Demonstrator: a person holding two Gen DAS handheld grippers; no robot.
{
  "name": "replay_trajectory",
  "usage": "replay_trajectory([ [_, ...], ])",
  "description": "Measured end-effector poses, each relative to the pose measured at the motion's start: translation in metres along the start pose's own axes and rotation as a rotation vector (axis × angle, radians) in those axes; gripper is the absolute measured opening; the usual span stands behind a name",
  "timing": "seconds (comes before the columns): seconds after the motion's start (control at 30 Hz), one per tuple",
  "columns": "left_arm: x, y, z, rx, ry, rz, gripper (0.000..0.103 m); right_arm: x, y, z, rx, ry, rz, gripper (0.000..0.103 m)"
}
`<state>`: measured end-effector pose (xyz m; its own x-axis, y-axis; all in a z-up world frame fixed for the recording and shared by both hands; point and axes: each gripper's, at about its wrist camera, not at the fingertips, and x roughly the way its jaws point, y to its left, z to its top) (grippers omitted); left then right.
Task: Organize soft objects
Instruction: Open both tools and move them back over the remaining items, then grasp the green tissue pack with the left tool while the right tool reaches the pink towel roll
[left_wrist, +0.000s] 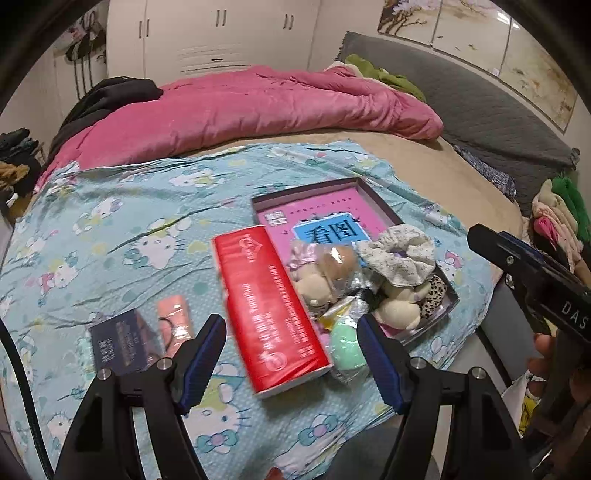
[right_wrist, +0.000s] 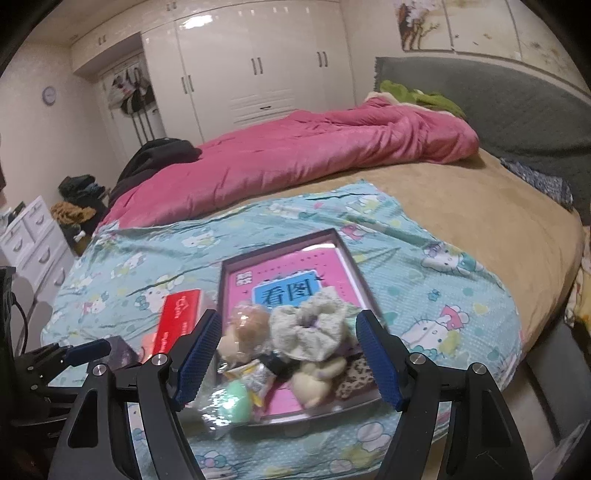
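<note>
Bedroom, bed w/ blue cartoon-print sheet (left_wrist: 110, 229); on it 1 shallow tray (left_wrist: 376, 199) holding soft items – floral scrunchie (left_wrist: 399, 254), plush toys (left_wrist: 397, 306) – piled at its near end. Mint-green ball (left_wrist: 347, 347) in clear wrap lies off tray, between tray edge and red box (left_wrist: 269, 306). Left gripper (left_wrist: 291, 354): jaws apart, empty; ball just inside its right finger, red box's long axis running away between jaws. Right gripper (right_wrist: 288, 358): wide apart, empty, over tray pile; ball low-left of it, so left looks nearer.

On the bed, a shallow dark-rimmed cardboard tray (left_wrist: 371, 192) holds a frilly fabric scrunchie (left_wrist: 397, 254) and cream plush toys (left_wrist: 397, 308); a long red carton (left_wrist: 269, 310) lies left, a folded pink quilt (left_wrist: 236, 110) beyond.
</note>
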<state>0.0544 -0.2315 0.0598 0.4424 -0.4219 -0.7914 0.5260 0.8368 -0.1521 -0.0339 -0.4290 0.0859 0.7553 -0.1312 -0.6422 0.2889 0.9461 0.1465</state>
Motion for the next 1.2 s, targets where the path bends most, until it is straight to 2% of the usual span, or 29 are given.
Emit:
replay_trajectory([
  [0.37, -0.039, 0.056, -0.012, -0.097, -0.044, 0.035, 0.073, -0.005, 0.069, -0.002, -0.122, 0.006, 0.077, 0.076],
  [0.53, -0.058, 0.101, -0.026, -0.159, -0.064, 0.081, 0.073, -0.001, 0.107, -0.007, -0.197, 0.021, 0.134, 0.076],
  [0.7, -0.07, 0.164, -0.046, -0.267, -0.058, 0.141, 0.073, 0.006, 0.147, -0.016, -0.288, 0.053, 0.198, 0.076],
  [0.8, -0.073, 0.196, -0.059, -0.323, -0.049, 0.163, 0.073, 0.015, 0.167, -0.022, -0.332, 0.083, 0.237, 0.076],
  [0.9, -0.071, 0.22, -0.07, -0.366, -0.027, 0.187, 0.073, 0.024, 0.184, -0.027, -0.37, 0.11, 0.24, 0.076],
  [1.07, -0.059, 0.249, -0.086, -0.42, 0.007, 0.181, 0.073, 0.047, 0.204, -0.035, -0.388, 0.174, 0.285, 0.076],
  [1.2, -0.041, 0.264, -0.096, -0.447, 0.054, 0.157, 0.073, 0.064, 0.218, -0.045, -0.455, 0.221, 0.287, 0.076],
])
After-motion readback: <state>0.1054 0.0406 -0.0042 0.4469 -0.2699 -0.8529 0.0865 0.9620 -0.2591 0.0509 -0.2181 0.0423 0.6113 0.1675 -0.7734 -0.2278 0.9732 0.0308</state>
